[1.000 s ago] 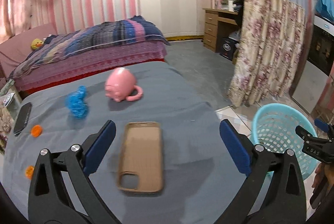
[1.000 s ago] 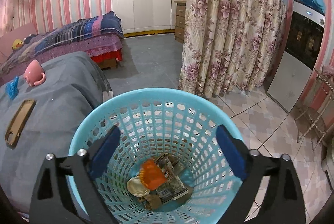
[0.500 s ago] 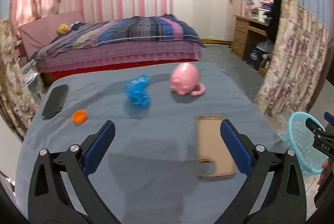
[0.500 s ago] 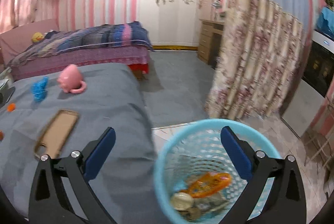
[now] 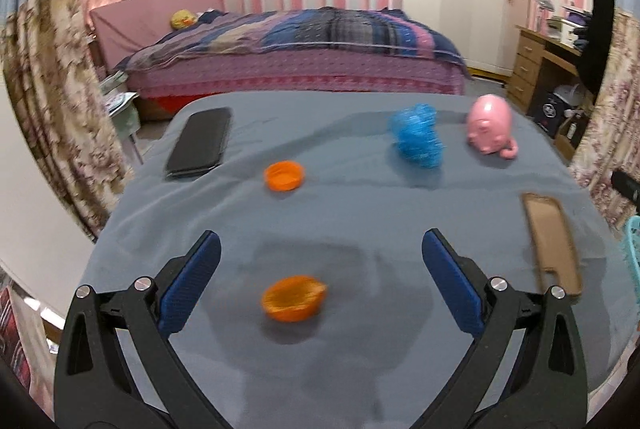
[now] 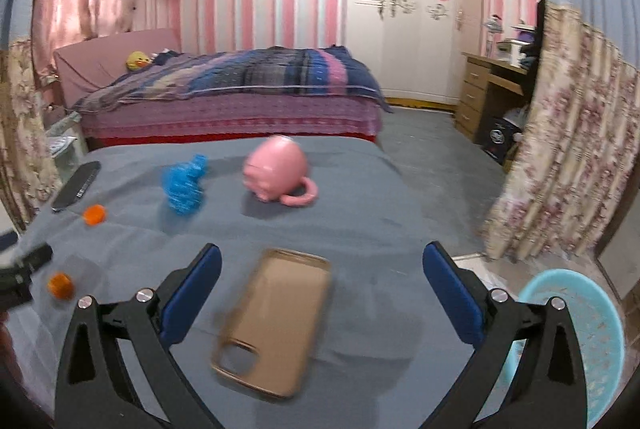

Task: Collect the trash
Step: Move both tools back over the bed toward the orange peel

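Note:
On the grey-covered table (image 5: 360, 213) lie two orange bottle caps and a crumpled blue wrapper (image 5: 418, 141). My left gripper (image 5: 320, 269) is open above the near orange cap (image 5: 294, 298), which lies between and just below its fingers, untouched. The far orange cap (image 5: 284, 176) sits beyond it. My right gripper (image 6: 322, 271) is open and empty over a tan phone case (image 6: 276, 321). The blue wrapper (image 6: 185, 185) and both caps (image 6: 95, 214) (image 6: 61, 285) show left of it. The light blue trash basket (image 6: 576, 341) stands on the floor at the lower right.
A pink pig-shaped mug (image 5: 490, 129) lies on its side at the table's far right. A black phone (image 5: 200, 141) rests at the far left. A bed (image 5: 304, 57) stands behind, a floral curtain (image 6: 568, 133) to the right, a wooden desk (image 6: 488, 89) beyond.
Both grippers swung left: the left from the phone case to over the near orange cap, the right from above the basket to over the phone case. Neither took hold of anything.

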Action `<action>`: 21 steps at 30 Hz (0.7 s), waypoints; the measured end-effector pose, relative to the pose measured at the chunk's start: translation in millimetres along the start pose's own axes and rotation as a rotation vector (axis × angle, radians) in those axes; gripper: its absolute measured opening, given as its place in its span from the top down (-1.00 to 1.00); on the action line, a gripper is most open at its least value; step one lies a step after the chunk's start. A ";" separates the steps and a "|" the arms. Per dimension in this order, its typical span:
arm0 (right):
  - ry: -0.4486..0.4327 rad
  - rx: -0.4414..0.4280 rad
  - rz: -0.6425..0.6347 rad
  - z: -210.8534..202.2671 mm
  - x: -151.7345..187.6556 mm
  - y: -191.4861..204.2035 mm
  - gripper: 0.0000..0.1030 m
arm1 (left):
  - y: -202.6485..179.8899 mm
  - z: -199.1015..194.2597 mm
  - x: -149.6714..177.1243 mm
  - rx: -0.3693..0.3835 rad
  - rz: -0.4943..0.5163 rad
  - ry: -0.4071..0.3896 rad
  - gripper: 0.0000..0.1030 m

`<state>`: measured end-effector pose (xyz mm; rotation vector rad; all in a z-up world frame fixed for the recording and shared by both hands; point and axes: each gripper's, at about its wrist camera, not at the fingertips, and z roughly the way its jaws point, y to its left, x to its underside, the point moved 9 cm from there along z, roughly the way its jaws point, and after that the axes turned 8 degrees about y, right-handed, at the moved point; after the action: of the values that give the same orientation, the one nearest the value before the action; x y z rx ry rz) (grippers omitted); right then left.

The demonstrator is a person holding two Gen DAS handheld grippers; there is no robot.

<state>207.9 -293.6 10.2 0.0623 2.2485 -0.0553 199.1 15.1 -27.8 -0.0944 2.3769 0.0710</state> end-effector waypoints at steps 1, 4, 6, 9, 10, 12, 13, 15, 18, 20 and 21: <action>-0.001 -0.007 0.001 1.4 -1.1 8.3 -0.91 | 10.5 3.3 3.2 -0.009 -0.011 0.005 -0.89; -0.003 -0.030 0.014 8.1 -0.3 31.6 -0.91 | 28.3 11.4 12.1 -0.007 -0.049 0.025 -0.89; -0.001 -0.031 0.008 13.0 4.1 41.1 -0.91 | 34.4 16.4 17.7 -0.005 -0.065 0.038 -0.89; 0.008 -0.005 -0.016 21.6 12.5 48.4 -0.91 | 41.1 27.3 30.4 -0.006 -0.073 0.064 -0.89; 0.015 0.002 -0.019 24.2 14.4 47.9 -0.91 | 40.4 29.4 34.3 -0.005 -0.073 0.070 -0.89; 0.035 0.019 -0.023 29.5 20.5 45.3 -0.91 | 38.7 35.6 44.1 0.006 -0.073 0.093 -0.89; 0.040 0.027 -0.024 31.1 22.7 42.7 -0.91 | 36.4 41.3 50.4 0.014 -0.069 0.114 -0.89; 0.046 0.046 -0.024 33.5 24.7 35.6 -0.91 | 34.0 49.1 57.0 0.011 -0.063 0.146 -0.89; 0.058 0.065 -0.003 38.0 27.1 22.6 -0.91 | 35.4 55.8 56.9 0.008 -0.080 0.161 -0.88; 0.071 0.063 0.018 42.0 28.0 16.5 -0.91 | 37.1 57.4 56.1 0.021 -0.100 0.158 -0.83; 0.075 0.062 0.029 44.3 28.2 13.3 -0.91 | 36.1 59.9 55.2 0.036 -0.103 0.166 -0.65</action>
<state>225.4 -282.2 -39.8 0.1330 2.3205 -0.1090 197.3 53.1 -108.3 -0.2129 2.5328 -0.0296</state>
